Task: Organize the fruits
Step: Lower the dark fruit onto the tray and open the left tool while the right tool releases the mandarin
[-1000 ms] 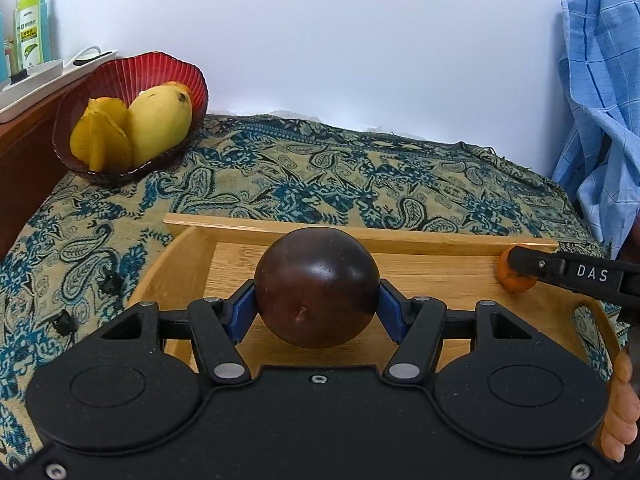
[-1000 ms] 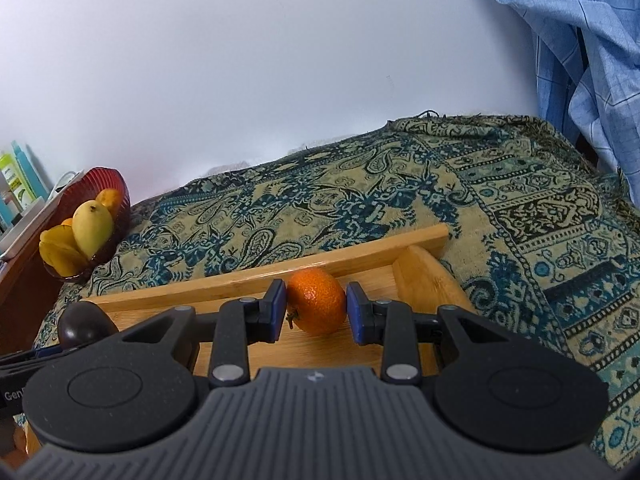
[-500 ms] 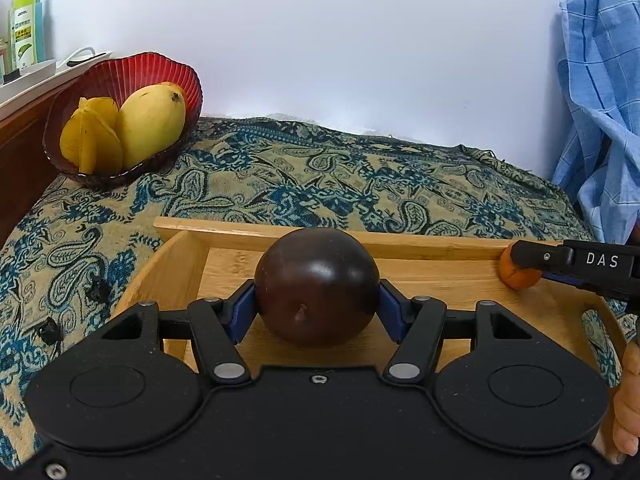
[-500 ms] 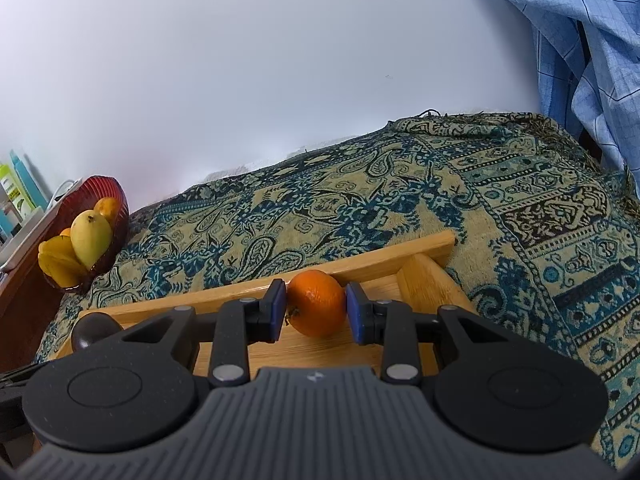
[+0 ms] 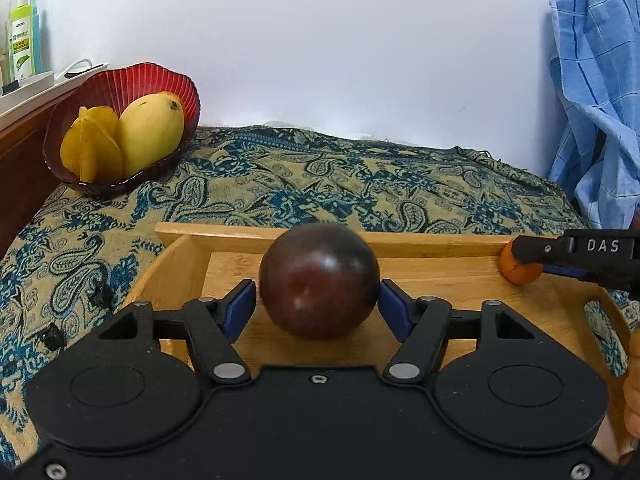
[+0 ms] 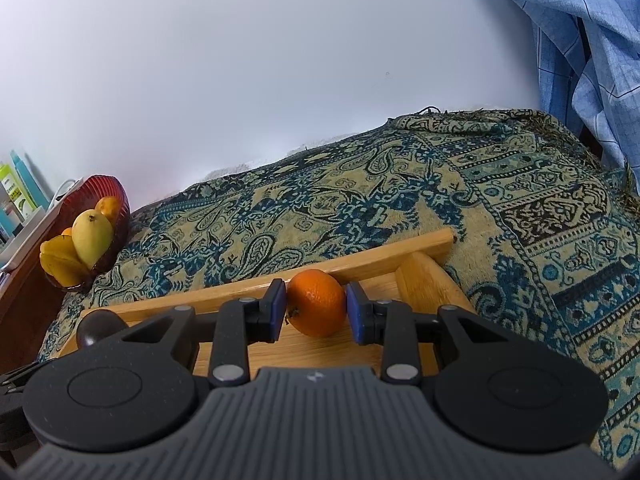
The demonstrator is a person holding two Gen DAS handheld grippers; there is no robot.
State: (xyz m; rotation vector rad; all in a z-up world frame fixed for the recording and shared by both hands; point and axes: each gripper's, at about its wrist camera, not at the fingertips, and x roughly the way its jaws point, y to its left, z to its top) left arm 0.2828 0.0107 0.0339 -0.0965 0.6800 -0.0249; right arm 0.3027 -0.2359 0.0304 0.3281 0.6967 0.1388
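Over light wooden tray (image 5: 436, 244): left hand-held gripper (image 5: 318, 306) clamps dark maroon round fruit (image 5: 319, 280); right hand-held gripper (image 6: 316, 312) pinches small orange tangerine (image 6: 317, 304). Red ribbed bowl (image 5: 120, 88): yellow mango (image 5: 150, 132), starfruit (image 5: 92, 148).

1. The right tool (image 6: 316, 312) has its blue pads on either side of an orange (image 6: 317, 303); whether they press it or only flank it is unclear.
2. The orange sits over the wooden tray (image 6: 320, 350), close to its far wall.
3. A dark round fruit (image 6: 100, 325) shows at the tray's left end.
4. Far left, a red bowl (image 6: 114, 188) on the patterned cloth (image 6: 360, 208) holds a mango (image 6: 92, 236) and other yellow fruit.
5. A blue checked fabric (image 6: 580, 40) hangs at far right.
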